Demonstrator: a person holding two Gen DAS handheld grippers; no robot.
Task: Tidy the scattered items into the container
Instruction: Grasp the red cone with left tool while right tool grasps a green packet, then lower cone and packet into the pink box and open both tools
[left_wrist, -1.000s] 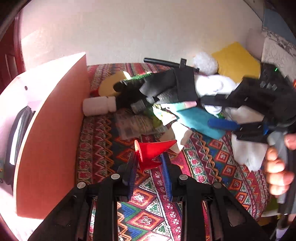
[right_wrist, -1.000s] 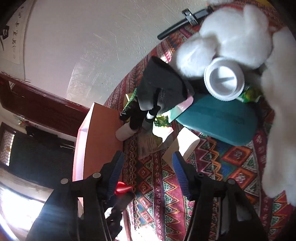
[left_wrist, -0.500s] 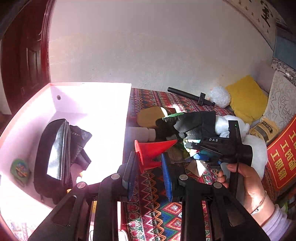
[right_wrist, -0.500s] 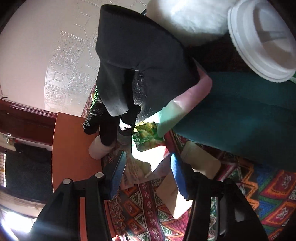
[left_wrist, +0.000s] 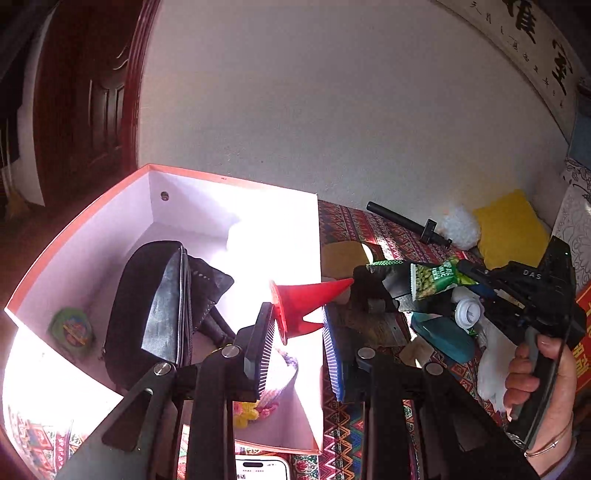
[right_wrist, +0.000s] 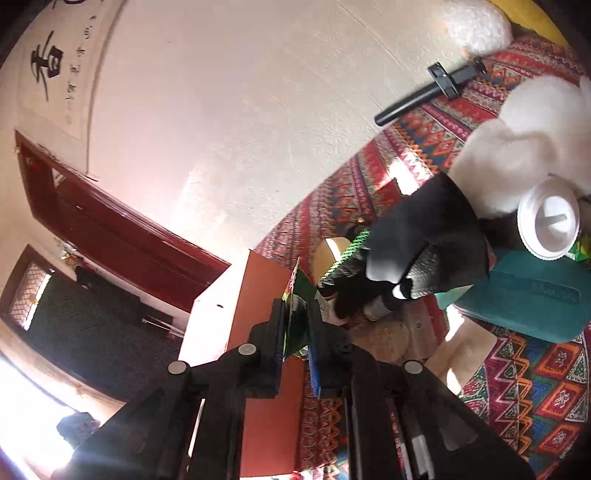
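Patterned cloth is now showing bare where the green snack packet (left_wrist: 434, 281) lay: the right hand-held gripper (right_wrist: 295, 325), spread a second ago, is pinching it aloft. Meanwhile the left hand-held gripper (left_wrist: 295, 328) is pinching the red cone (left_wrist: 306, 301), having swung over the box (left_wrist: 110, 206), so both are nearing drop-off.

Pale textured wall (left_wrist: 332, 110), dark red wooden door (left_wrist: 81, 103), calligraphy scroll (right_wrist: 48, 62), sunlight glare

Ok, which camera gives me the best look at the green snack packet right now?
Left wrist view: the green snack packet shows face-on, print visible, pinched by the right gripper. The right wrist view shows it only edge-on between its shut jaws.
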